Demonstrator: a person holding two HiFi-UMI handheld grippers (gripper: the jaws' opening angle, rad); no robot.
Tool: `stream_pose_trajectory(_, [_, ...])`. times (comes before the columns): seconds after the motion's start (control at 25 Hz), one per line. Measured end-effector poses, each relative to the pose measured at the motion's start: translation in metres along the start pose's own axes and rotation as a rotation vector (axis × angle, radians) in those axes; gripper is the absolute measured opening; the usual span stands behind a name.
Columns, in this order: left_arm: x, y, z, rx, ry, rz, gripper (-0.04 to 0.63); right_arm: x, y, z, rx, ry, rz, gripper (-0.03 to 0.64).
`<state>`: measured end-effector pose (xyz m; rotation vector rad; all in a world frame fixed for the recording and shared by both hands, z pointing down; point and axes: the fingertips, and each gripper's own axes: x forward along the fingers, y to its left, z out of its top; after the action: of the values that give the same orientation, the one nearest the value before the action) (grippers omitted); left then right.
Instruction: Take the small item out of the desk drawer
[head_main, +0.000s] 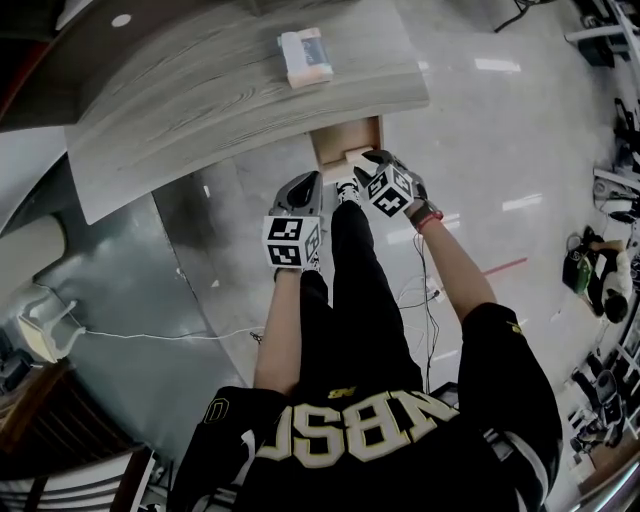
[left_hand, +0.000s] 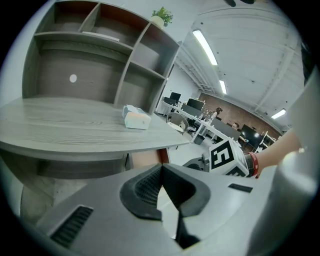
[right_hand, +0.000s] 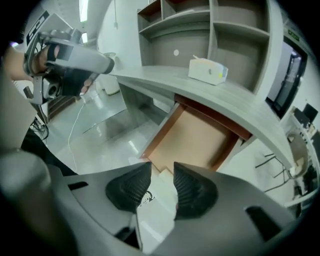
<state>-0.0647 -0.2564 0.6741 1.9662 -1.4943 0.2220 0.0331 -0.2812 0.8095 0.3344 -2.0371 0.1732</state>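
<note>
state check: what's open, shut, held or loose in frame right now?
drawer, pulled open.
small white item, in the drawer at its front, not gripped.
right gripper, open, jaws either side of the item.
left gripper, shut, empty.

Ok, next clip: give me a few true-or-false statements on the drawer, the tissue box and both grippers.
1. The desk drawer stands open. True.
2. The tissue box lies in the drawer. False: it sits on the desk top.
3. The left gripper has its jaws wide apart. False: they are together, with nothing between them.
4. The right gripper is open above a small white item at the drawer's front. True.
</note>
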Motion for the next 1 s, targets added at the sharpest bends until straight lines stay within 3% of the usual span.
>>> stream_pose_trajectory(0.32, [0.013, 0.010, -0.015, 0.001, 0.039, -0.009, 0.014, 0.043, 0.000, -0.021, -0.166, 0.102, 0.067, 0.135])
stream_pose_trajectory(0.68, [0.027, 0.020, -0.024, 0.049, 0.044, -0.010, 0.014, 0.082, -0.001, -0.040, -0.209, 0.193, 0.121, 0.157])
stream_pose_trajectory(1.0, [0.028, 0.031, -0.039, 0.029, 0.051, 0.018, 0.014, 0.110, -0.002, -0.055, -0.216, 0.244, 0.154, 0.167])
